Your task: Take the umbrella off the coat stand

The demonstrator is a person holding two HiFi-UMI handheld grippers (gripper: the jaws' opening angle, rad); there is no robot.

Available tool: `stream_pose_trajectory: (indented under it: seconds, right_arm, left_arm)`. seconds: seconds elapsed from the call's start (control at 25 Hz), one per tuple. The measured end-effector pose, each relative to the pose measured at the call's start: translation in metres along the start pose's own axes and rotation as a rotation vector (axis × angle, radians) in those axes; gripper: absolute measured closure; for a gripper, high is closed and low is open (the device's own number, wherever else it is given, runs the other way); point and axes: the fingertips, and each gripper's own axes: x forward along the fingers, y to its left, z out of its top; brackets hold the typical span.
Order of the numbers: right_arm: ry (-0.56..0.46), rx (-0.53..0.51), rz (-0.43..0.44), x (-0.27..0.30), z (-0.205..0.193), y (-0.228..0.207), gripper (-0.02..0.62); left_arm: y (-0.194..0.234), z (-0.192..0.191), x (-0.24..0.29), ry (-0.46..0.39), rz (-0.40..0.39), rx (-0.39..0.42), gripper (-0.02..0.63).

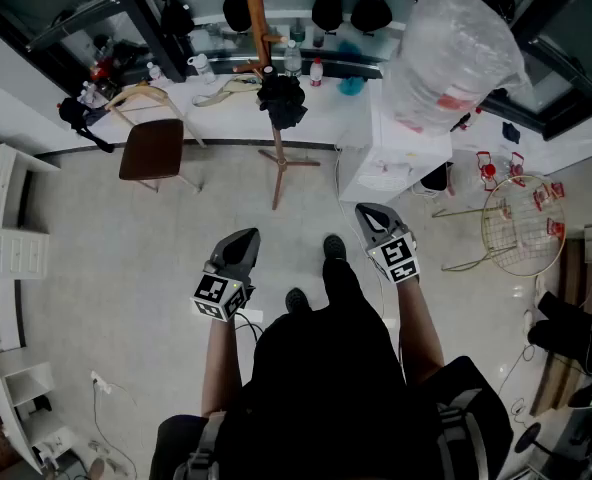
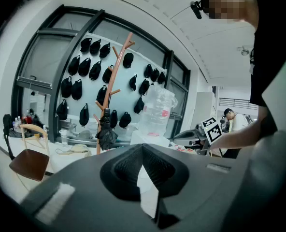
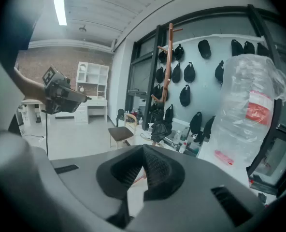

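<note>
A folded black umbrella point(image 1: 281, 100) hangs on the wooden coat stand point(image 1: 260, 28), which rises in front of the counter at the far side of the room. In the left gripper view the umbrella point(image 2: 106, 134) is on the stand point(image 2: 115, 79) well ahead; in the right gripper view the umbrella point(image 3: 161, 128) hangs on the stand point(image 3: 170, 57) too. My left gripper point(image 1: 243, 238) and right gripper point(image 1: 368, 214) are held low over the floor, far short of the stand. Both have jaws shut with nothing between them point(image 2: 142, 148) point(image 3: 144, 152).
A brown chair point(image 1: 154, 150) stands left of the stand. A large clear plastic bag point(image 1: 454, 48) sits on a white cabinet point(image 1: 391, 163) to the right, with a wire basket point(image 1: 521, 226) beyond. White shelves point(image 1: 6, 230) line the left wall. Black caps point(image 2: 85, 71) hang on the window.
</note>
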Motion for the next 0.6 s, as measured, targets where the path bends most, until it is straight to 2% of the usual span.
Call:
stream_pose_trajectory:
  seconds: [0.2, 0.4, 0.6]
  right_arm:
    - [0.006, -0.022, -0.004, -0.007, 0.002, 0.023, 0.594]
    - [0.018, -0.017, 0.033, -0.008, 0.004, 0.04, 0.594]
    - [0.016, -0.078, 0.054, -0.001, 0.011, 0.055, 0.592]
  left_arm:
    - [-0.001, -0.013, -0.024, 0.029, 0.0, 0.047, 0.606]
    - [0.002, -0.003, -0.03, 0.019, -0.013, 0.098, 0.606]
    - [0.005, 0.003, -0.033, -0.001, -0.02, 0.097, 0.606]
